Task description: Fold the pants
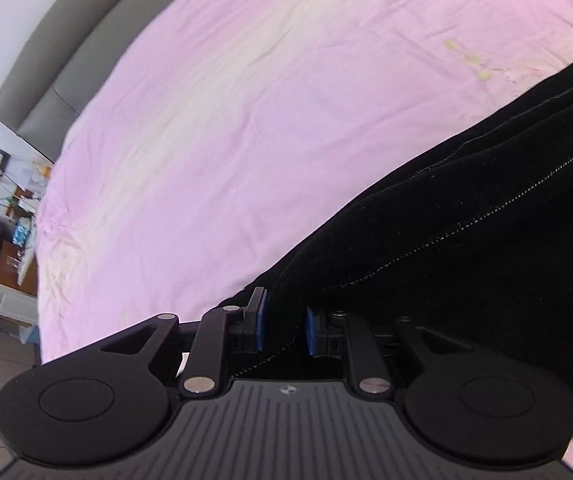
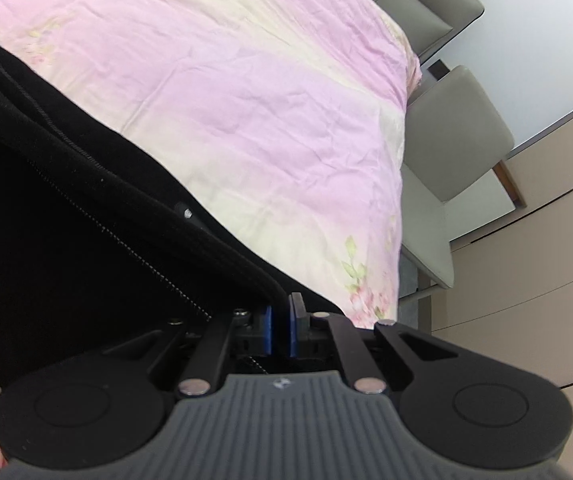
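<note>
Black pants point(image 1: 466, 240), pink bedsheet point(image 1: 246, 120), grey headboard point(image 1: 58, 60)

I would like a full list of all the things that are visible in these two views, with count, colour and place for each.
pants: one, black with light stitching, lying on the bed, an edge held in both tools
bed cover: one, pink and cream with small flowers, spread over the bed
headboard: one, grey, padded, at the far end of the bed
chair: one, grey-beige, beside the bed in the right wrist view
desk: one, brown, cluttered, beside the bed at the left edge of the left wrist view
left tool: one, black with blue pads, closed on the pants
right tool: one, black with blue pads, closed on the pants edge
</note>
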### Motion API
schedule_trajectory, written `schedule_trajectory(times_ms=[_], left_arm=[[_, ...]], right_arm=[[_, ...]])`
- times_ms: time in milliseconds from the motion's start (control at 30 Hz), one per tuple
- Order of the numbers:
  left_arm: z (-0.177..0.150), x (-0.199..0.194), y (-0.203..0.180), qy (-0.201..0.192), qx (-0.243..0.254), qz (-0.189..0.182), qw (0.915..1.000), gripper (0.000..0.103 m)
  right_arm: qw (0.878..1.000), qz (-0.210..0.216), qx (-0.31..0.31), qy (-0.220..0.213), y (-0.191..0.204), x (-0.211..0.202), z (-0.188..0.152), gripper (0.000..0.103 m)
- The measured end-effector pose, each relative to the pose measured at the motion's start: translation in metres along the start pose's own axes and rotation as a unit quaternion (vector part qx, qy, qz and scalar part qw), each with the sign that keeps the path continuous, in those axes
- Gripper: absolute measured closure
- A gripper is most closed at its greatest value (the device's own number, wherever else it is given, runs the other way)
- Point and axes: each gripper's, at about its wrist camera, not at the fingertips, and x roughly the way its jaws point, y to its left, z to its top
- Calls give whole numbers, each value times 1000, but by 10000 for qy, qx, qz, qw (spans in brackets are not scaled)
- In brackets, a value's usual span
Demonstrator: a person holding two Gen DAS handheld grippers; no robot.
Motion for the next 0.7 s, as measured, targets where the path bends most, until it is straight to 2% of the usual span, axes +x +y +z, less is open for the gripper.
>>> schedule_trajectory(times_ms=[200, 300, 433, 500, 567, 600, 667, 700], left_arm=[[2, 50, -1, 298, -188, -231, 9991, 72], [-1, 60, -5, 268, -214, -267, 9991, 66], [-1, 59, -2, 281, -376, -325, 9984, 62], [0, 51, 11, 241, -857, -502, 9948, 59], [-1, 38, 29, 65, -1435, -497, 9884, 42], [-2, 29, 38, -97, -1725, -351, 9843, 39], [-1, 12, 52, -282, -2034, -140, 9786, 39], [-2, 4, 57, -346, -2149, -201, 9758, 39]], right_arm=[[9994, 222, -83, 271, 11, 74, 22, 101], [9986, 370, 0, 376, 17, 93, 25, 100], [9984, 357, 69, 428, 22, 103, 28, 97], [9987, 258, 172, 407, 20, 99, 30, 92], [9991, 115, 224, 353, 17, 89, 33, 79], [9993, 48, 254, 280, 16, 82, 34, 73], [9992, 77, 353, 143, 13, 65, 39, 72], [9990, 129, 413, 75, 13, 56, 41, 70]])
